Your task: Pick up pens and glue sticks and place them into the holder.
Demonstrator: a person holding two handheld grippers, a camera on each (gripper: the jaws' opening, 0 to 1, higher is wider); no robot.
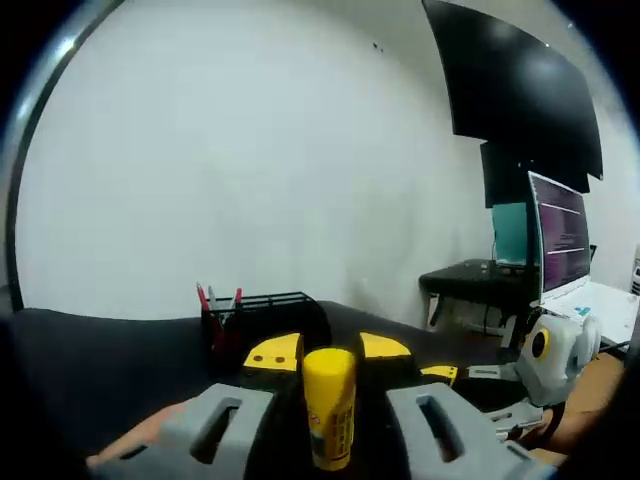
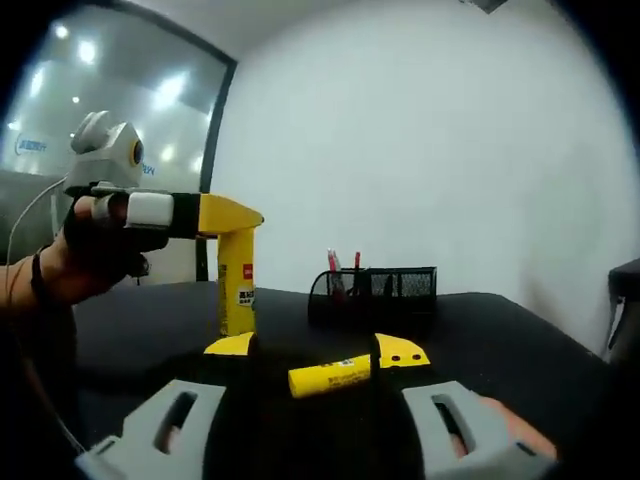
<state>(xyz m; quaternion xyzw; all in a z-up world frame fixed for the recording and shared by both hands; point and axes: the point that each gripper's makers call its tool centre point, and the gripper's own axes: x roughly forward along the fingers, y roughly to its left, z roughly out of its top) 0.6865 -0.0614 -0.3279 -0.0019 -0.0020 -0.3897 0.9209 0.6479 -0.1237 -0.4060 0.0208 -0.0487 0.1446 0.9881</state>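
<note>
In the left gripper view, the left gripper [image 1: 330,372] is clamped on a yellow plastic glue stick [image 1: 331,408], held upright at lower centre of the frame between the yellow-tipped jaws. Beyond it, just left of centre, a black wire-mesh holder [image 1: 262,318] is seen on the dark table [image 1: 90,365], with red pens [image 1: 205,299] standing in its left compartment.

In the right gripper view, the right gripper [image 2: 316,352] is closed on a second yellow glue stick [image 2: 329,376], its long axis lying nearly crosswise between the jaws, low in the frame. The same mesh holder [image 2: 375,293] sits straight ahead at centre, red pens [image 2: 334,262] upright in its left part. The left gripper [image 2: 232,254] appears at left of this frame, its glue stick [image 2: 238,293] held vertical, just beside the holder's left end.

The left gripper is judged the nearer to the holder, and its stick is already upright for dropping in; the right one's stick would need tipping upright first.
</note>
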